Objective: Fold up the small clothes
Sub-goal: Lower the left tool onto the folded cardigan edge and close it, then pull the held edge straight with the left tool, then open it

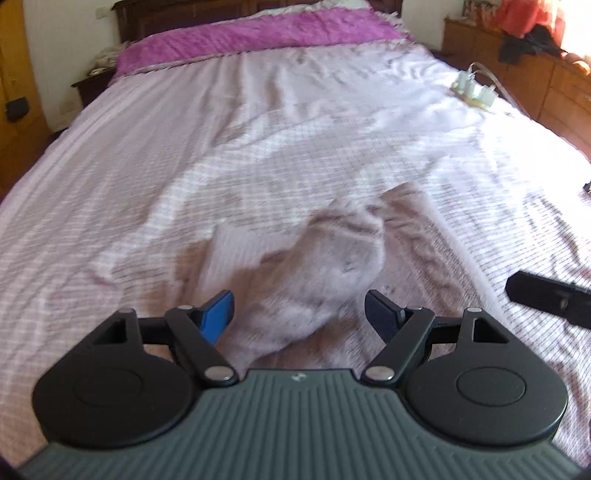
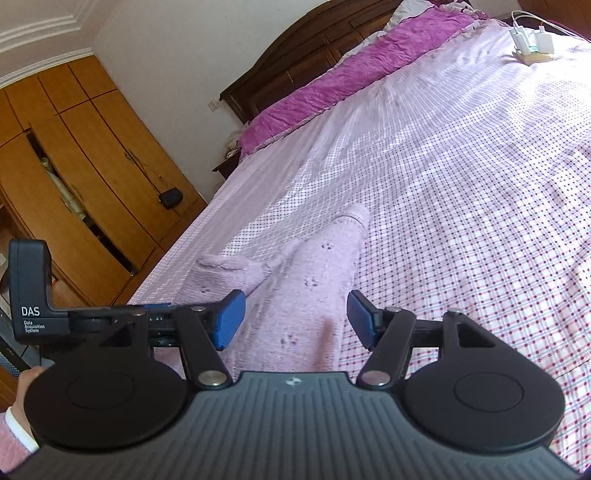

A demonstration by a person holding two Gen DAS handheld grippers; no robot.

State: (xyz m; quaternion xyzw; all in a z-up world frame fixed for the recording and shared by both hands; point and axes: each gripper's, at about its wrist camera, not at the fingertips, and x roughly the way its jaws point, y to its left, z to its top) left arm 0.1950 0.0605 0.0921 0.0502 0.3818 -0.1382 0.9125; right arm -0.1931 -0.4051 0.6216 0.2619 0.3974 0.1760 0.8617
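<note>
Left wrist view low over the bed (image 1: 147, 166), facing the headboard (image 1: 192, 14), right wrist view angled leftward, sharing the bedspread.

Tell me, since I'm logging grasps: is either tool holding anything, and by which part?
Nothing is held. The left tool and right tool are both open above the pale pink knitted socks on the bed.

Left gripper (image 2: 231, 315), seen in the right wrist view: black housing lettered "DAS". Beneath it, smaller: "Data Acquisition System".
</note>
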